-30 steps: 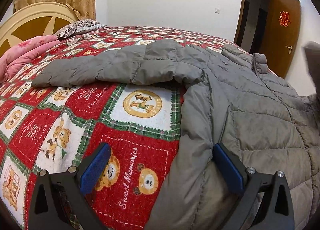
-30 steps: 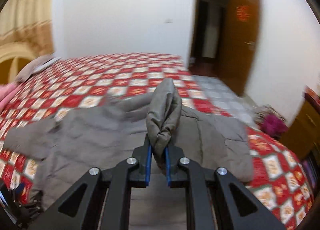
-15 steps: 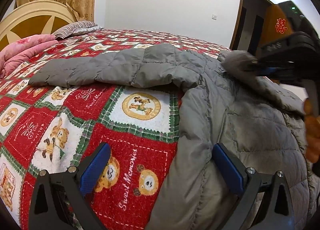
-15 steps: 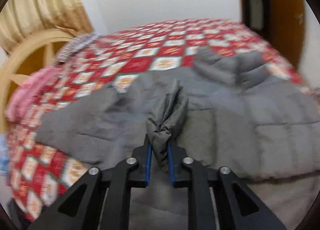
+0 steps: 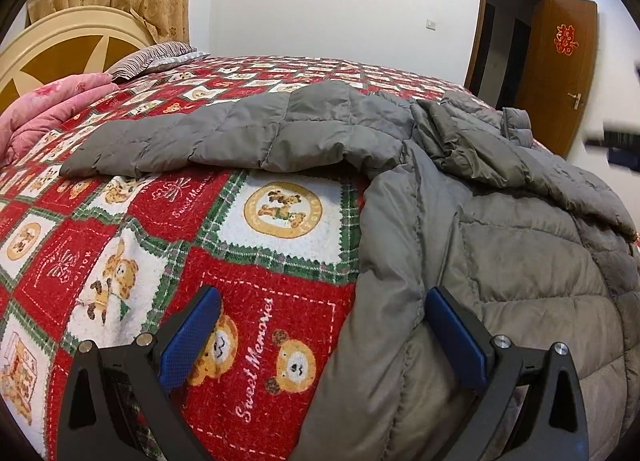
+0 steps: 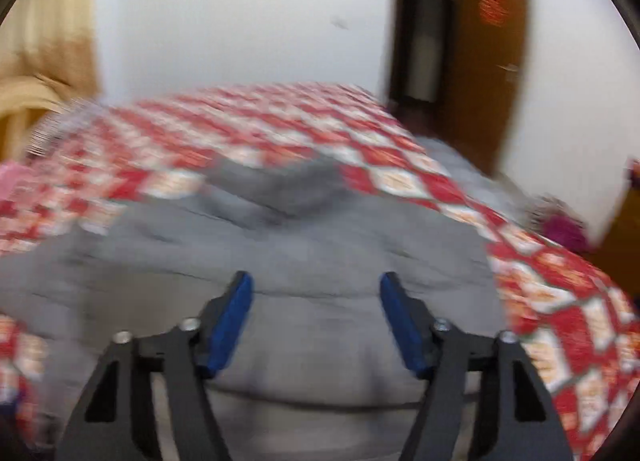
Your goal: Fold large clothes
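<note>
Left wrist view: grey padded jacket (image 5: 500, 253) spread over the red bear-print bedspread (image 5: 168, 245), filling the frame from 12 to 5 o'clock.
Sleeve (image 5: 224, 141): stretched flat toward 10 o'clock.
Other sleeve (image 5: 472, 149): folded across the chest, crumpled (near the collar).
Left gripper (image 5: 324, 341): released, jaws wide; one blue pad over the bedspread, the other on the jacket's side edge, nothing pinched.
Right wrist view: blurred; jacket (image 6: 304, 261) lying under the right gripper (image 6: 316, 317).
Right gripper: jaws have just been opening, now apart, nothing between them.
Pink quilt (image 5: 44, 117): 9 o'clock, by the headboard (image 5: 60, 49).
Door (image 5: 556, 73): 2 o'clock, open.
</note>
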